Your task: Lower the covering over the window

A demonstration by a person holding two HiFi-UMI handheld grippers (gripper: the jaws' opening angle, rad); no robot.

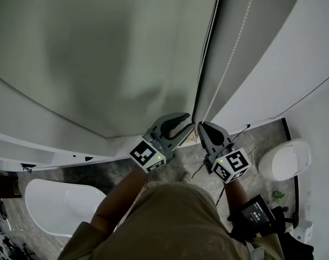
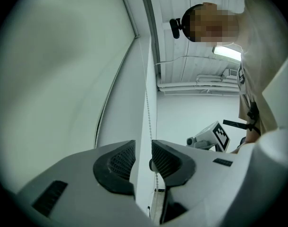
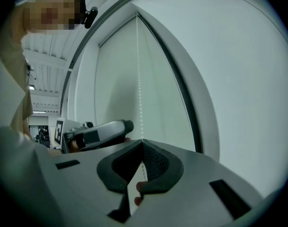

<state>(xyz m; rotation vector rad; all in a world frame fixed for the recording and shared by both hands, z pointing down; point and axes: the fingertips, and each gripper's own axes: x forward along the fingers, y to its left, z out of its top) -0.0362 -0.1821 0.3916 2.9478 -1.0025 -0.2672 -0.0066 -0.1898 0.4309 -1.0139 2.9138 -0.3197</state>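
A pale grey-green roller blind [image 1: 99, 53] covers the window ahead of me. A white bead chain [image 1: 229, 58] hangs down its right side, beside a darker chain [image 1: 210, 37]. My right gripper [image 1: 200, 125] is shut on the bead chain [image 3: 138, 93], which runs straight up from its closed tips [image 3: 143, 142]. My left gripper [image 1: 186, 117] is just left of it. In the left gripper view its jaws [image 2: 143, 148] stand apart with the bead chain [image 2: 146, 110] passing between the pads [image 2: 120, 162] without being pinched.
The white window frame [image 1: 272, 75] runs along the right. Far below are a white bathtub [image 1: 61, 205], a round white fixture [image 1: 286, 158] and cables on a grey floor [image 1: 262, 137]. My own body fills the bottom of the head view.
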